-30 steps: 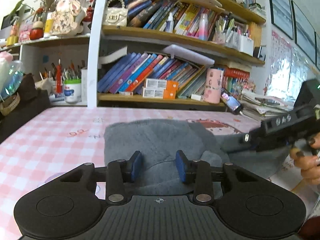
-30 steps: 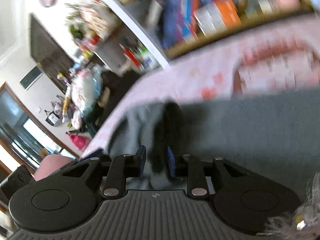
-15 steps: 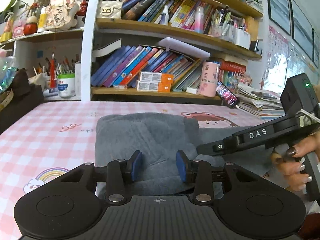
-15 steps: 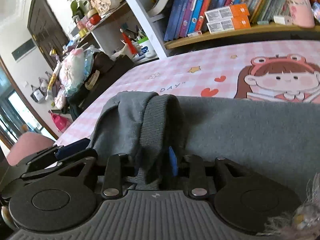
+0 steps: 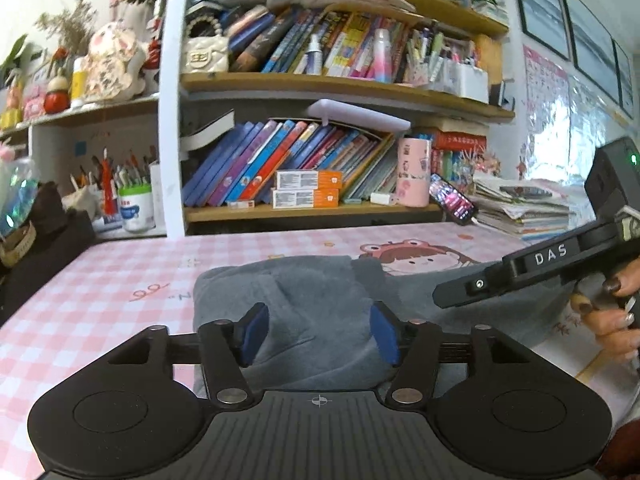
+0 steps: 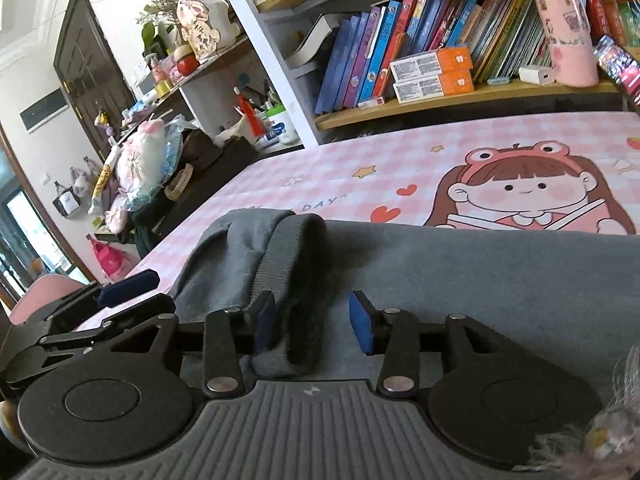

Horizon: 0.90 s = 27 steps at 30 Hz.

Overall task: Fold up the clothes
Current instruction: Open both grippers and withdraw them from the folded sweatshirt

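A grey garment (image 5: 304, 300) lies folded on the pink checked tablecloth (image 5: 100, 292). In the left wrist view my left gripper (image 5: 318, 332) stands open just above the garment's near edge, its blue pads wide apart. In the right wrist view my right gripper (image 6: 312, 322) is open too, with the ribbed cuff (image 6: 288, 252) of a folded-over sleeve lying loose between its pads. The grey garment (image 6: 480, 280) spreads out flat to the right of that cuff. The right gripper's black body (image 5: 540, 268), held by a hand (image 5: 612, 312), reaches in from the right.
A bookshelf (image 5: 320, 208) full of books and boxes runs along the table's far edge. A pink cup (image 5: 414, 172), a phone (image 5: 452, 200) and a paper stack (image 5: 520, 212) sit at the back right. Dark bags and clutter (image 6: 160, 172) crowd the table's left side.
The right gripper has opened and let go of the sleeve cuff, which now rests on the garment. The left gripper's pads have spread wider.
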Motion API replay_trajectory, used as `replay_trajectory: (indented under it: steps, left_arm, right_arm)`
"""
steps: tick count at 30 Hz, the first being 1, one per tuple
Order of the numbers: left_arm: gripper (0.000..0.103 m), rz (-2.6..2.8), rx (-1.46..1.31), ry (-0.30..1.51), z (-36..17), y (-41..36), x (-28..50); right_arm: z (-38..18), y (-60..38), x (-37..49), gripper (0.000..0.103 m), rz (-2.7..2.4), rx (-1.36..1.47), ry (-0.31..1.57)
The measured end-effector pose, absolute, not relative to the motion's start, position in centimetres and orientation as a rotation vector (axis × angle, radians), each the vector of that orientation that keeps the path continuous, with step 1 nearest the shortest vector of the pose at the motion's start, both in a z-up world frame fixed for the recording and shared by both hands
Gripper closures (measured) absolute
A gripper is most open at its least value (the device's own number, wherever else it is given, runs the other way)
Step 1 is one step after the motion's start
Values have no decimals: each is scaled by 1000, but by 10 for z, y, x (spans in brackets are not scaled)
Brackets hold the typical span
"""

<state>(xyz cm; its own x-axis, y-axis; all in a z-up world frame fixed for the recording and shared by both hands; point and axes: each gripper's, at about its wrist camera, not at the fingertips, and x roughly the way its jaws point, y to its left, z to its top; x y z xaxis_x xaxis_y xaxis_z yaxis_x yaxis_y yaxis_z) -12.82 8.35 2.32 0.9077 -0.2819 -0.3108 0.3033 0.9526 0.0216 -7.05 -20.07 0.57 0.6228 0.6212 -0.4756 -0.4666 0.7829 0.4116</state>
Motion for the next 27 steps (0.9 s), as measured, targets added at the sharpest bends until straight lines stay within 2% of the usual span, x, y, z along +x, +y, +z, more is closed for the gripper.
replay_trajectory:
  steps: [3, 6, 20, 27]
  left_arm:
    - [33, -309, 96, 295, 26, 77, -132]
    - [28, -313, 104, 281, 29, 73, -134]
    - [19, -332, 193, 292, 33, 43, -136]
    - [16, -340, 243, 304, 32, 30, -136]
  right_arm:
    - [4, -204, -76, 59, 620, 238, 637]
    - [2, -208, -82, 57, 608, 216, 632]
    - [-7, -234, -100, 48, 574, 189, 617]
    - [-5, -280, -101, 36, 519, 267, 591]
